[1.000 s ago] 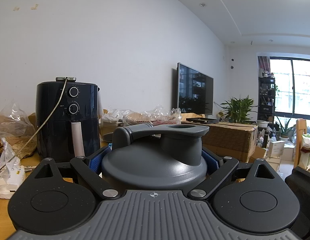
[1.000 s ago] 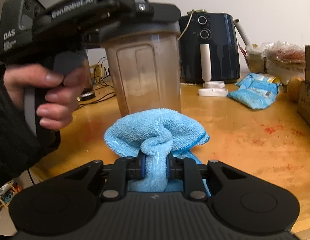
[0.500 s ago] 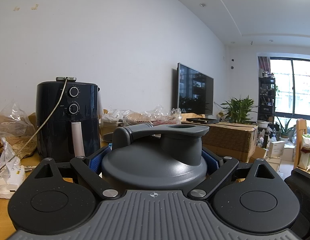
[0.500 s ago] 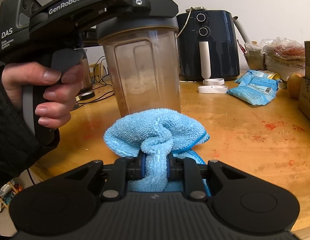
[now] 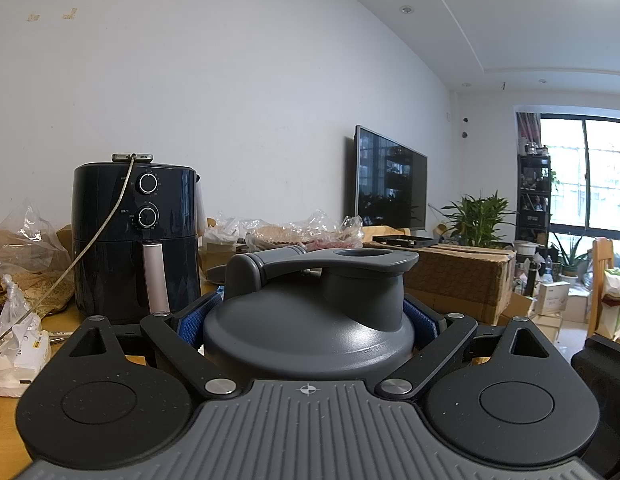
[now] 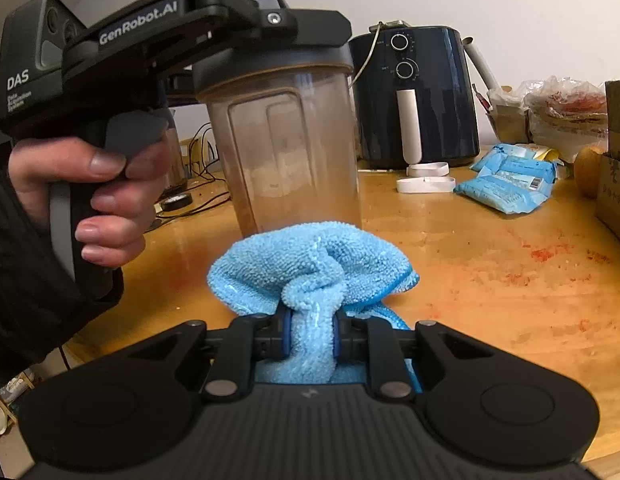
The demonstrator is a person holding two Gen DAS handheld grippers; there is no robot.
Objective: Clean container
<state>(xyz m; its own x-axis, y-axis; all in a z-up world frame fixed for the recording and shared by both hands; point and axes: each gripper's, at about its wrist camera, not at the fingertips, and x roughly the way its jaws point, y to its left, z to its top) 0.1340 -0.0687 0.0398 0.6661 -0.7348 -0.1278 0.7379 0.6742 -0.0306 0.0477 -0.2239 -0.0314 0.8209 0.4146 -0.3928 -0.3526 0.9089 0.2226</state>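
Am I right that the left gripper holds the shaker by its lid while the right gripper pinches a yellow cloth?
Not quite: the cloth is blue, as the right wrist view shows. The rest holds: the left gripper clamps the shaker at its lid, and the right gripper pinches the cloth.

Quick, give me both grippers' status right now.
Left gripper: closed around the gray lid of the shaker bottle.
Right gripper: shut on the bunched blue cloth.
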